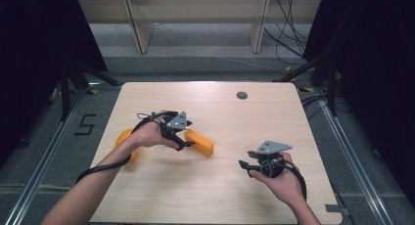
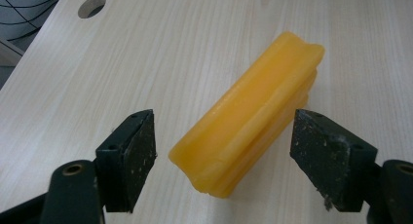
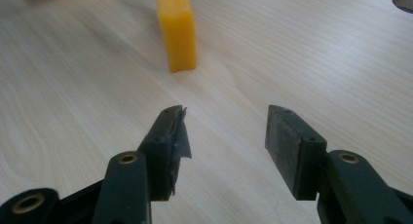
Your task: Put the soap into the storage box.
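A long yellow block (image 1: 199, 142) lies on its side on the wooden table (image 1: 220, 195), left of the middle. My left gripper (image 1: 189, 145) stands at the block's near end. In the left gripper view its jaws straddle that end of the block (image 2: 253, 112), with a gap of bare table on each side, so the left gripper (image 2: 224, 121) is open and its pads (image 2: 139, 151) touch nothing. My right gripper (image 1: 244, 166) hovers low over the table at the right, open and empty. In the right gripper view the block (image 3: 177, 29) stands well beyond the right gripper (image 3: 226, 109).
A round yellow thing (image 1: 122, 139) lies partly under the left forearm near the table's left edge. A cable hole (image 1: 242, 95) sits near the far edge. Cables trail from both grippers. Bare wood stretches between the two hands.
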The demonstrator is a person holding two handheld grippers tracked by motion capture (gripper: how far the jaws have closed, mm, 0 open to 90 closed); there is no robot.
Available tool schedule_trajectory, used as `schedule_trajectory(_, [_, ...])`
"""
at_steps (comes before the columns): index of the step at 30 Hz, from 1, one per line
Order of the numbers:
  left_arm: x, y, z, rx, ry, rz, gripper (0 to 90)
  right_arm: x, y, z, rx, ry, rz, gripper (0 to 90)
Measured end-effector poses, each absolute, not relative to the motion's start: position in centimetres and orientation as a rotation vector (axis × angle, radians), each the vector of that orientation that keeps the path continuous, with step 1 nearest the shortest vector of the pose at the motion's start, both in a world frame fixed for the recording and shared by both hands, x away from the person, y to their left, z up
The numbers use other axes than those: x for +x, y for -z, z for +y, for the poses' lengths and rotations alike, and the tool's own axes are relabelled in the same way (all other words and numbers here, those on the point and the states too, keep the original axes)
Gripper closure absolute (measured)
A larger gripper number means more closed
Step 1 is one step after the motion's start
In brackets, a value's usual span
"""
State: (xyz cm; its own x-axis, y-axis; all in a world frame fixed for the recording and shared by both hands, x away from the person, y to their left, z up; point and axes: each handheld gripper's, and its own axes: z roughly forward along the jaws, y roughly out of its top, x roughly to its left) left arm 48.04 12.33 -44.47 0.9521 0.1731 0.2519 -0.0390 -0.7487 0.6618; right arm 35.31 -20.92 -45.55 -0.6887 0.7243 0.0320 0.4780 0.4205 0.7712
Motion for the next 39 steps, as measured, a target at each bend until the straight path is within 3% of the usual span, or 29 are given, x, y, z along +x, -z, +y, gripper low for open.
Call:
schedule_trajectory(24, [48.9, 45.9, 10.8, 2.456, -0.314, 0.019, 21.4, 35.4, 45.6, -21.0, 1.047, -1.133, 2.379, 49.2])
schedule_trajectory(39, [49.6, 46.7, 10.3, 2.494, -0.290, 0.031, 28.5, 35.4, 45.6, -21.0, 1.042, -1.131, 2.396, 49.2])
